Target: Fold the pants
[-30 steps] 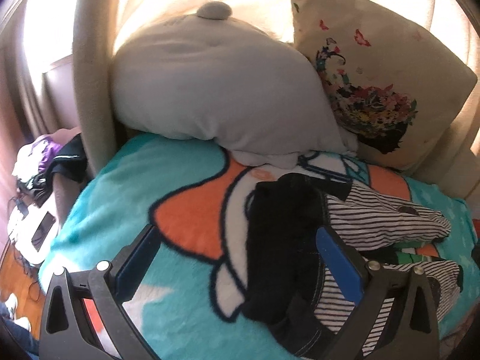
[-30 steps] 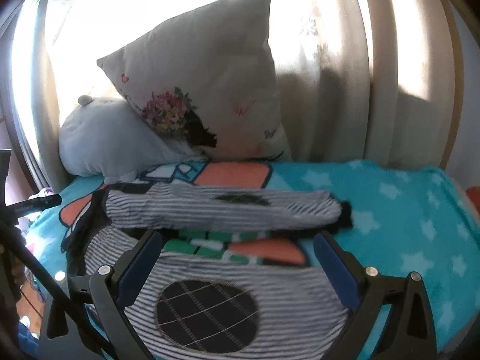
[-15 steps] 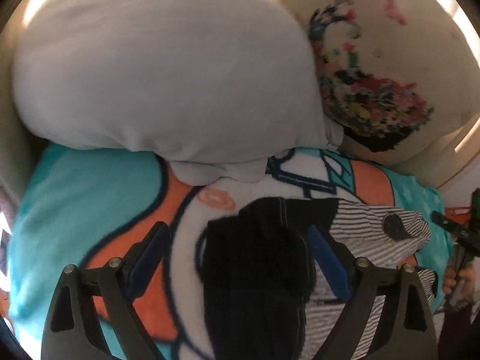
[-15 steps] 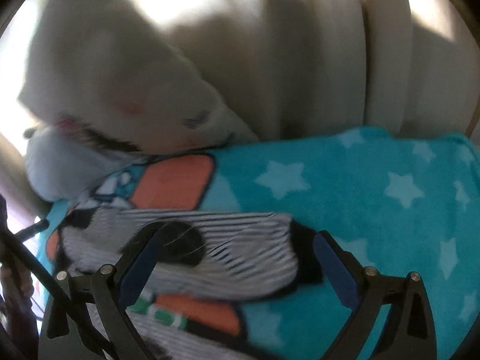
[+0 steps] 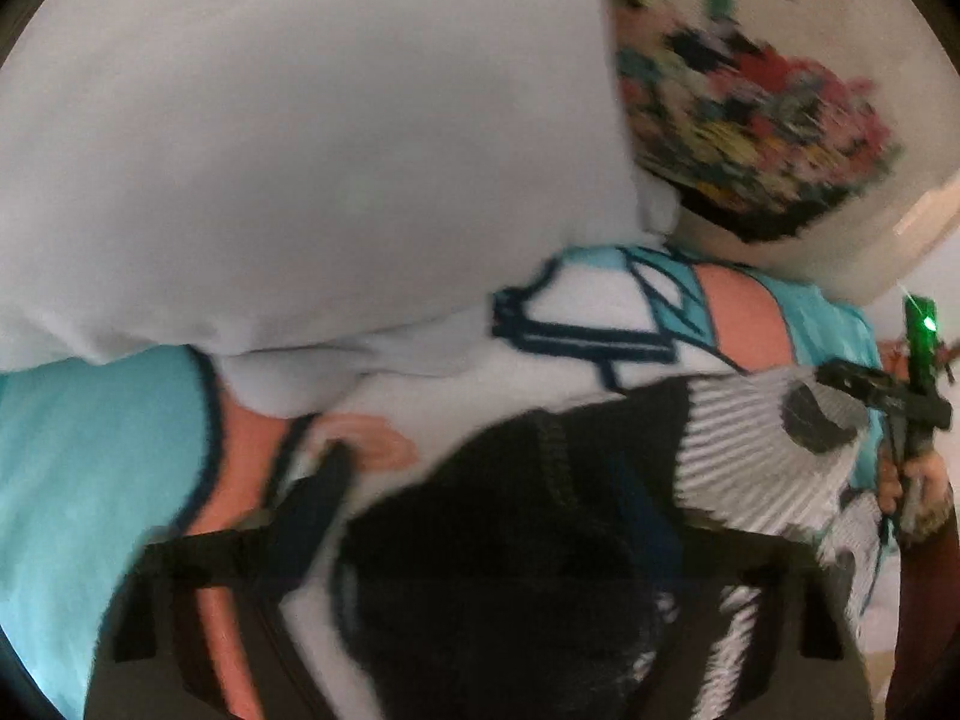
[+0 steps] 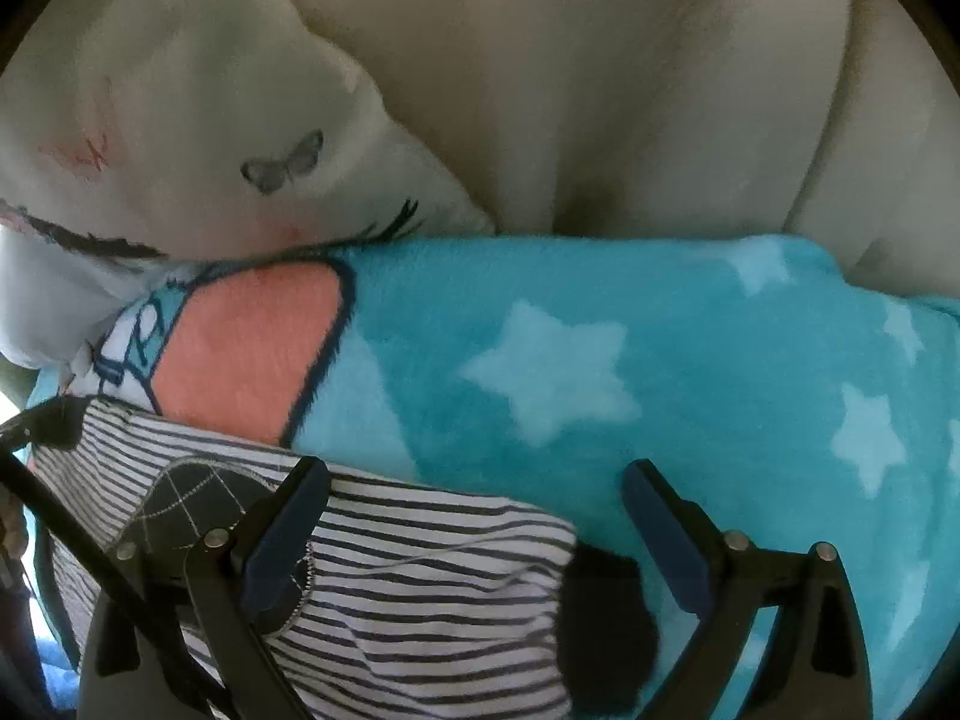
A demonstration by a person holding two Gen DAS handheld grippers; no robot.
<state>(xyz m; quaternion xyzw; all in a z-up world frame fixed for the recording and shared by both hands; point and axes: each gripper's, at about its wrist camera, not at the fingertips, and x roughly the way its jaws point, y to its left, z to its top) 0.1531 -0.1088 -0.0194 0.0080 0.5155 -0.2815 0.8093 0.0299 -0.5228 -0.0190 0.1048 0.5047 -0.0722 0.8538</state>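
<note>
One striped pants (image 6: 420, 588) leg, black-cuffed, lies flat on blanket (image 6: 690, 372).

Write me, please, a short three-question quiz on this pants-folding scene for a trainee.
1. True or false: the right gripper has its jaws shut on a pillow.
2. The striped pants lie on: A a wooden table; B a turquoise star blanket; C a tiled floor.
3. Which grey motif is printed on the white pillow in the right wrist view?
Key: 1 false, the jaws stand open either side of the leg's black cuff. 2 B. 3 a butterfly.
</note>
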